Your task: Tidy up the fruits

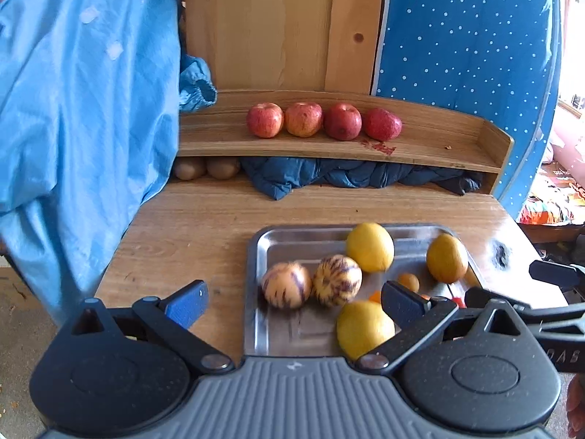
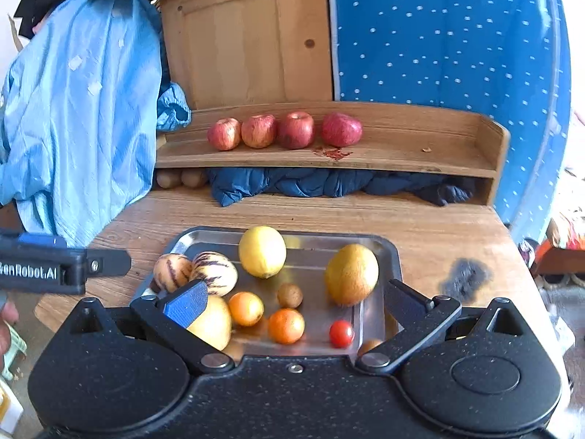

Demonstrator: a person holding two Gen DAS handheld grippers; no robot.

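above the steel tray (image 2: 387,256) of fruit, both grippers (image 1: 294,301) (image 2: 292,301) hang spread, seemingly empty.

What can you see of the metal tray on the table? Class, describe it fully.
The metal tray is a shallow, shiny rectangular pan with rounded corners and a raised rim; it looks like stainless steel. It lies flat on the wooden table, below the shelf of apples. It holds two striped melons, three larger yellow fruits, two oranges, a small brown fruit and a red tomato. Both tongs hover open at its near edge; neither clearly touches it.
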